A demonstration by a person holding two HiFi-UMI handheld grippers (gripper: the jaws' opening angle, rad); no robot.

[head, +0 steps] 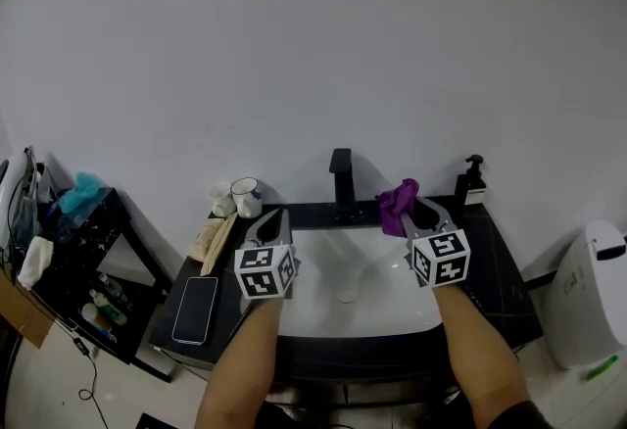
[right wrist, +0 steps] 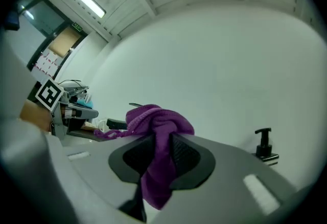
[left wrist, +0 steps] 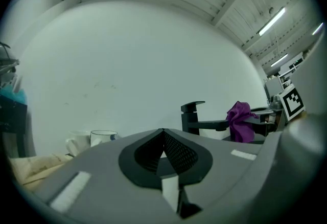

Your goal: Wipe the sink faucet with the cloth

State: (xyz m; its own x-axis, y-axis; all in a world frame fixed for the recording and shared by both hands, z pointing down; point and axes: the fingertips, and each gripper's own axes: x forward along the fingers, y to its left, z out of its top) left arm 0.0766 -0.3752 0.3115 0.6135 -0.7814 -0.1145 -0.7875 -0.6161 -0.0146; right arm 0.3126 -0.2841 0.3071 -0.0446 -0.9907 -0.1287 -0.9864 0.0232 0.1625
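Cloth (right wrist: 153, 120) in right tongs (right wrist: 161, 142), near faucet (head: 341, 184)

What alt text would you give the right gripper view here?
The right gripper has its jaws shut on a bunched purple cloth, which spills over the top and hangs down between them. Behind is a white wall, with a black soap pump at right and the left gripper at far left.
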